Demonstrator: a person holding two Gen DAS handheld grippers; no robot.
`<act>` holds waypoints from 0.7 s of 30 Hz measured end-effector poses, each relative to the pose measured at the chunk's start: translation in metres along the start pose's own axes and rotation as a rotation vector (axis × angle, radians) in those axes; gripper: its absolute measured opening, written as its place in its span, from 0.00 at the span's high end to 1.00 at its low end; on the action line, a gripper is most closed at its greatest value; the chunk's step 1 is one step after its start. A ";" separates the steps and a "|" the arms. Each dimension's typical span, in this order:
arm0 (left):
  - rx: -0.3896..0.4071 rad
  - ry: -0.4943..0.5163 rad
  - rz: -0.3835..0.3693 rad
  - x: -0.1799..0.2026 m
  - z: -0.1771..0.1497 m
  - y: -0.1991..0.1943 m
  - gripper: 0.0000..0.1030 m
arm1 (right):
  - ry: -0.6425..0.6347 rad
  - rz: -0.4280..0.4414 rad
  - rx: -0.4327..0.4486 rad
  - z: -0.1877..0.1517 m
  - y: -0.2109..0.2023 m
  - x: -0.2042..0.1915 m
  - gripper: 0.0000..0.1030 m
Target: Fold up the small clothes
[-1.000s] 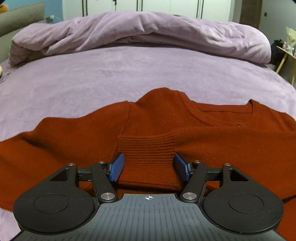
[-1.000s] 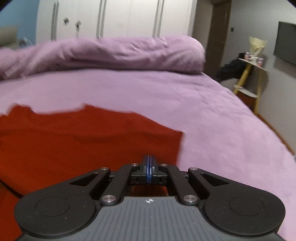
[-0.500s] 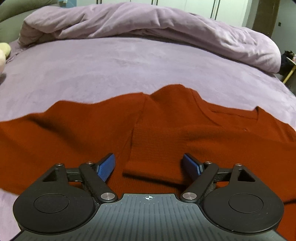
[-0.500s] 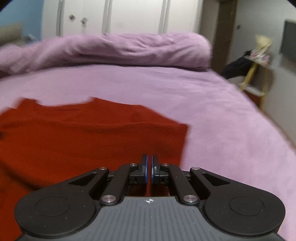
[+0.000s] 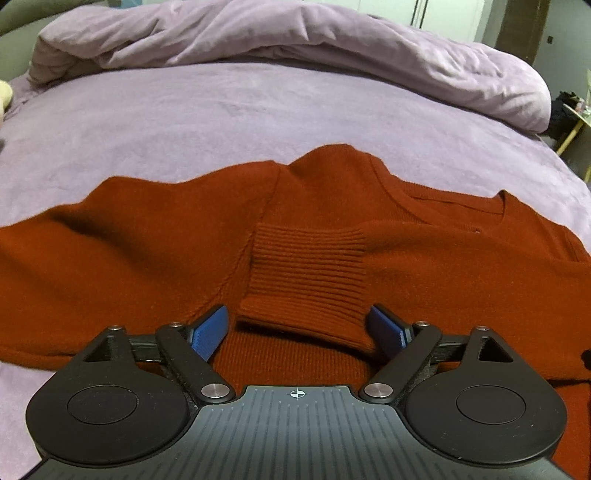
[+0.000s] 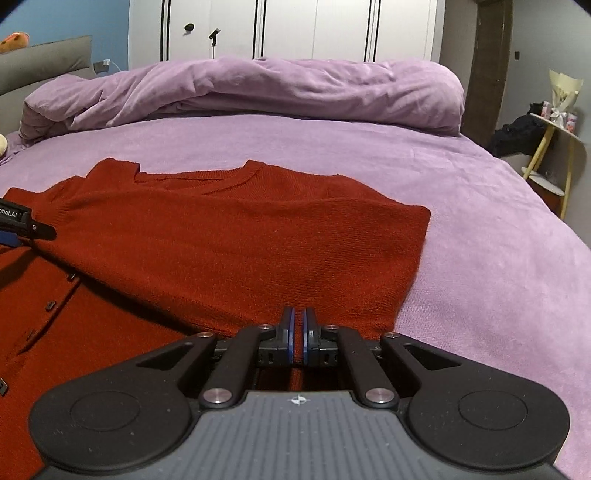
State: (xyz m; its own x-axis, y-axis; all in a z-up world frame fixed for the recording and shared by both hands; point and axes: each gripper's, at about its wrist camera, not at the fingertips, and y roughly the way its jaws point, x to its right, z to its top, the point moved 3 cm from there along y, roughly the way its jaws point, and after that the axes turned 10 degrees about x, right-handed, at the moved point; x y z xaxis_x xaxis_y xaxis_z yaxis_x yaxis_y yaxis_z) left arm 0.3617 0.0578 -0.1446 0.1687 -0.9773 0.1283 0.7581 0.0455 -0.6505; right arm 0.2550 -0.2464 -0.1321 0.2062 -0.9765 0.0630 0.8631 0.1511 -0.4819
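Observation:
A rust-red knit cardigan (image 5: 129, 251) lies spread on the lilac bed sheet (image 5: 258, 110), neckline towards the far side. One sleeve is folded across the body, and its ribbed cuff (image 5: 306, 273) rests on the garment. My left gripper (image 5: 299, 328) hangs just over that cuff; its jaws are opening, the cuff lies between them, and the blue pads (image 5: 210, 328) stand clear of it. My right gripper (image 6: 298, 325) is shut, its tips at the near edge of the folded sleeve on the cardigan (image 6: 240, 236). The left gripper's finger (image 6: 22, 225) shows at the right wrist view's left edge.
A bunched lilac duvet (image 5: 295, 37) lies along the far side of the bed. White wardrobe doors (image 6: 295, 29) stand behind it. A small yellow-legged side table (image 6: 554, 147) with clutter stands to the right, beyond the bed's edge. The cardigan's buttons (image 6: 50, 304) run along its left front.
The left jaws have spread wider, away from the cuff, which now lies loose on the garment. The right gripper has shifted a little over the folded sleeve and stays shut.

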 end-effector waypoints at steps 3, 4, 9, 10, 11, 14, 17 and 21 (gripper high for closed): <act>0.008 -0.020 -0.020 -0.004 -0.003 0.003 0.10 | -0.005 0.002 0.004 0.000 0.005 0.003 0.98; 0.013 -0.022 -0.027 -0.005 -0.004 0.002 0.10 | -0.004 0.003 0.005 0.000 0.005 0.004 0.98; -0.006 -0.079 -0.058 -0.017 -0.004 -0.014 0.11 | -0.053 -0.023 0.000 0.002 0.002 -0.004 0.97; -0.001 -0.121 -0.055 -0.027 -0.003 -0.024 0.14 | -0.089 -0.046 -0.014 0.004 0.000 -0.009 0.97; 0.009 -0.173 -0.042 -0.041 -0.002 -0.034 0.14 | -0.112 -0.069 -0.032 0.008 -0.005 -0.014 0.94; 0.061 -0.364 -0.062 -0.105 -0.008 -0.070 0.11 | 0.004 -0.015 -0.046 0.017 -0.042 -0.022 0.71; 0.092 -0.526 0.013 -0.181 -0.022 -0.096 0.11 | 0.227 0.105 -0.016 0.009 -0.085 -0.018 0.54; 0.141 -0.705 0.195 -0.283 -0.045 -0.118 0.16 | 0.332 0.106 -0.064 -0.014 -0.114 -0.021 0.54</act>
State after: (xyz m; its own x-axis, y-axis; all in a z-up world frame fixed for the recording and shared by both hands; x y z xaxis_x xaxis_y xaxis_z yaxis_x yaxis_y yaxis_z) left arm 0.1966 0.3193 -0.1376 0.6368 -0.5862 0.5008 0.7386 0.2775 -0.6144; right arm 0.1461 -0.2456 -0.0904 0.1229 -0.9543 -0.2725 0.8121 0.2545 -0.5251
